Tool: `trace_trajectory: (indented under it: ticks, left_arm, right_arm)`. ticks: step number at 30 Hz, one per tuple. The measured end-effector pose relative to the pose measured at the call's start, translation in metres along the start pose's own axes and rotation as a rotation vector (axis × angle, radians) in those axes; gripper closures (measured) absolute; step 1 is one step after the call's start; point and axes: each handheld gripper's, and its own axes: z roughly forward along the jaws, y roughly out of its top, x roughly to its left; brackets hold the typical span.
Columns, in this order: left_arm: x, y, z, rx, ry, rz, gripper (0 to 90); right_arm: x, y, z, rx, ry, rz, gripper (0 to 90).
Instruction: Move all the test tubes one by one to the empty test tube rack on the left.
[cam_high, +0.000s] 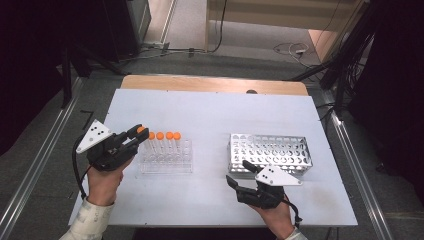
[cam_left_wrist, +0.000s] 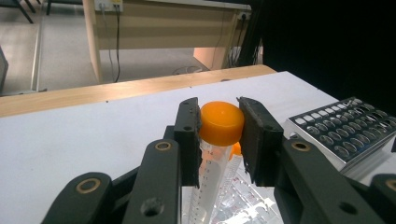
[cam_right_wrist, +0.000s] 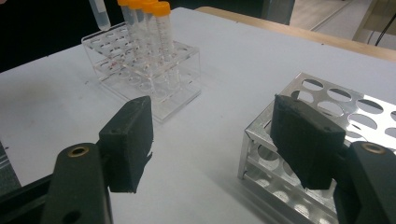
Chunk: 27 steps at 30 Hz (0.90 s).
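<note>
Left gripper (cam_left_wrist: 219, 135) jaws clamp an orange-capped tube (cam_left_wrist: 221, 123) (lower end cut off); right gripper (cam_right_wrist: 215, 140) jaws gape.

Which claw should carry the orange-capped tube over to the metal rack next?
Left. The left claw is already shut on the orange-capped tube, lifted above the clear rack. The right claw is open and empty beside the metal rack, probably better used to steady it.
</note>
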Motion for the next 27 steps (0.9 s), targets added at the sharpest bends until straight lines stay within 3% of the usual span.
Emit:
trace_trajectory:
  ticks: [27]
  left_arm:
    - [0.012, 0.000, 0.006, -0.013, 0.061, -0.005, 69.4]
  right_arm:
    - [-0.001, -0.001, 0.002, 0.005, -0.004, 0.006, 28.9]
